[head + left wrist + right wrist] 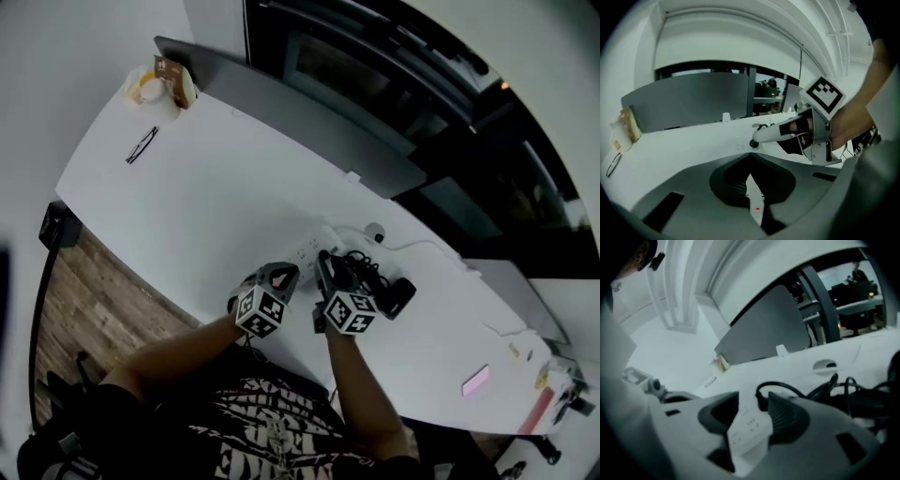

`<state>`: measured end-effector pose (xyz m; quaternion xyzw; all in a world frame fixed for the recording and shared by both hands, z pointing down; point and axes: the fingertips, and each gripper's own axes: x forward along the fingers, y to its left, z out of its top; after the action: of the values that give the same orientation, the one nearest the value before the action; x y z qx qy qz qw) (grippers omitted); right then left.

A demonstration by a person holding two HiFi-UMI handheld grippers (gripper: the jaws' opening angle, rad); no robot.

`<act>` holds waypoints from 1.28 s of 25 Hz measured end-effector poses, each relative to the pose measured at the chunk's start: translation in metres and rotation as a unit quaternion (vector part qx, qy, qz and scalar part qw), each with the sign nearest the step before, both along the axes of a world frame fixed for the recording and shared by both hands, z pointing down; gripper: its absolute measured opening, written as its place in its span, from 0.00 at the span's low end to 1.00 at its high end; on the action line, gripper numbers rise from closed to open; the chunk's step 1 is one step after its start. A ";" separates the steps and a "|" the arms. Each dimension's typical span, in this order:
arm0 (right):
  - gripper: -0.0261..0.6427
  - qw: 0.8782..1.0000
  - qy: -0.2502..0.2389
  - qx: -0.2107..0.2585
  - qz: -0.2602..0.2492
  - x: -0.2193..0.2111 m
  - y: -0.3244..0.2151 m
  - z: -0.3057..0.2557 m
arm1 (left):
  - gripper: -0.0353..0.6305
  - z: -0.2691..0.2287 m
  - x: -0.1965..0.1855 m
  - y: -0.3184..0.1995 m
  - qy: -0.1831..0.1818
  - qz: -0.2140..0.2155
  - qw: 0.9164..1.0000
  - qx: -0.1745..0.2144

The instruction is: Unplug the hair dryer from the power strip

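The person leans over a long white table with a tool in each hand, both lowered to the white plastic power strip that lies near the table's middle, short of the grey partition panel along its far edge. The right gripper has its tongs spread wide on either side of the strip; the ribbed dark pads stand clear of the white casing, with the right-hand pad just beside the black plug seated in the strip. A black cord arcs up from that plug and runs off into a tangle of loops, and the black hair dryer lies on the table just to the right of that hand. The left gripper sits at the strip's near end with its tongs pressed together at the tips; through the slit behind them shows a thin sliver of white with one small red dot. Faint marks on the strip's top are too blurred to read. Each tool carries a cube with bold black-and-white square markers, patterns rather than letters. Off at the table's far left corner lie black-rimmed glasses and a wrapped snack whose label I can't make out; a small pink object lies towards the right end.
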<state>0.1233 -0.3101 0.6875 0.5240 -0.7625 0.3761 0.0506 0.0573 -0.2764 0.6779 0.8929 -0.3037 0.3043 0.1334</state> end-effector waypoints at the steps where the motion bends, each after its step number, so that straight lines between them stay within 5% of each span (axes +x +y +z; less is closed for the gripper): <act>1: 0.33 0.999 -0.021 0.003 0.024 0.001 -0.008 0.000 | 0.09 0.011 0.010 -0.001 -0.011 0.032 0.999 -0.012; 3: 0.33 0.994 -0.066 0.008 0.085 0.009 -0.019 -0.001 | 0.09 0.034 0.026 0.006 -0.038 0.098 0.993 -0.045; 5: 0.15 0.985 -0.110 0.016 0.134 0.020 -0.022 -0.005 | 0.09 0.050 0.033 0.012 -0.058 0.144 0.986 -0.062; 8: 0.15 0.973 -0.150 0.064 0.163 0.036 -0.012 -0.029 | 0.09 0.050 0.041 0.017 -0.039 0.165 0.983 -0.071; 11: 0.14 0.943 -0.218 0.126 0.220 0.071 0.006 -0.047 | 0.09 0.055 0.042 0.020 -0.057 0.177 0.979 -0.076; 12: 0.14 0.936 -0.226 0.117 0.243 0.082 0.013 -0.045 | 0.09 0.057 0.042 0.019 -0.063 0.178 0.980 -0.068; 14: 0.15 0.932 -0.211 0.021 0.295 0.100 0.032 -0.017 | 0.09 0.058 0.041 0.018 -0.067 0.175 0.981 -0.052; 16: 0.15 0.936 -0.210 -0.037 0.281 0.102 0.038 0.006 | 0.09 0.061 0.041 0.017 -0.070 0.169 0.982 -0.046; 19: 0.25 0.952 -0.222 -0.035 0.206 0.097 0.045 0.008 | 0.09 0.057 0.037 0.014 -0.061 0.144 0.987 -0.032; 21: 0.28 0.958 -0.222 -0.035 0.175 0.091 0.067 -0.004 | 0.09 0.026 0.022 0.011 -0.014 0.093 0.996 0.001; 23: 0.28 0.976 -0.172 -0.006 0.133 0.087 0.099 -0.038 | 0.09 -0.031 0.003 0.013 0.057 0.034 0.997 0.044; 26: 0.23 0.991 -0.051 0.120 0.042 0.082 0.143 -0.124 | 0.09 -0.129 -0.020 0.036 0.155 -0.026 0.981 0.115; 29: 0.13 0.969 0.087 0.226 -0.038 0.080 0.174 -0.195 | 0.09 -0.214 -0.030 0.067 0.224 -0.086 0.954 0.180; 32: 0.10 0.946 0.144 0.281 -0.069 0.083 0.186 -0.236 | 0.09 -0.267 -0.020 0.098 0.250 -0.130 0.931 0.233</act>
<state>0.2058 -0.1239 0.4518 0.5115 -0.8562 0.0631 0.0365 0.0370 -0.1780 0.4110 0.8988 -0.4363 -0.0282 0.0317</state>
